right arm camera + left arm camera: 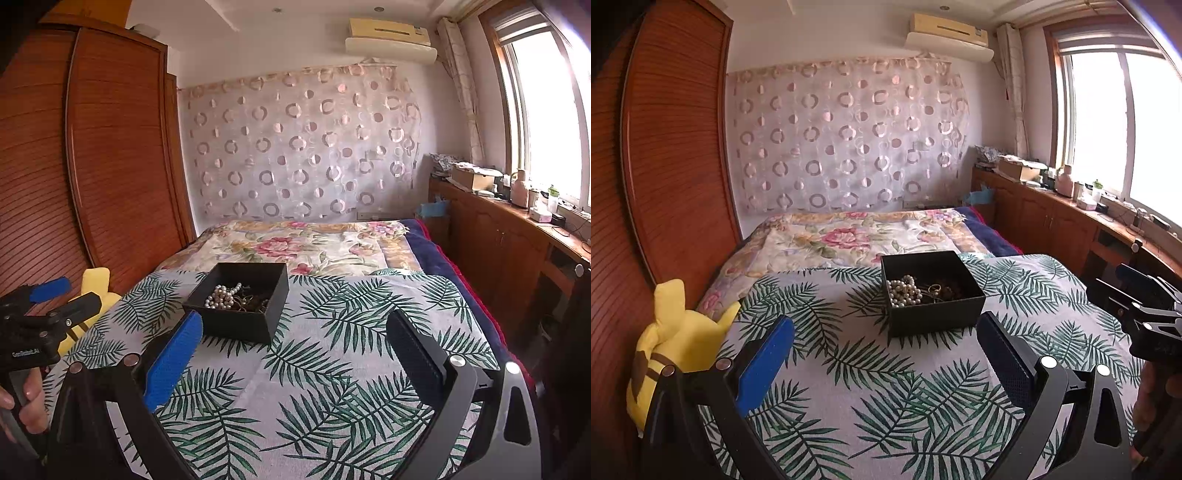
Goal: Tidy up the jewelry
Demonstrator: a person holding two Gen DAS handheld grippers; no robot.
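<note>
A black open box [934, 317] stands on the leaf-print cloth [849, 387]. It holds a white pearl string [905, 291], a gold ring [935, 288] and dark beads. My left gripper [886, 332] is open and empty, just short of the box. In the right wrist view the box [240, 321] with the pearls [221, 295] sits ahead and to the left. My right gripper [295, 328] is open and empty, to the right of the box. Each gripper shows at the edge of the other view: right [1148, 314], left [40, 306].
A yellow plush toy [676, 350] lies at the cloth's left edge beside the wooden wardrobe [665, 166]. A floral bedspread [857, 236] lies behind the box. A wooden counter [1071, 206] with clutter runs under the window on the right.
</note>
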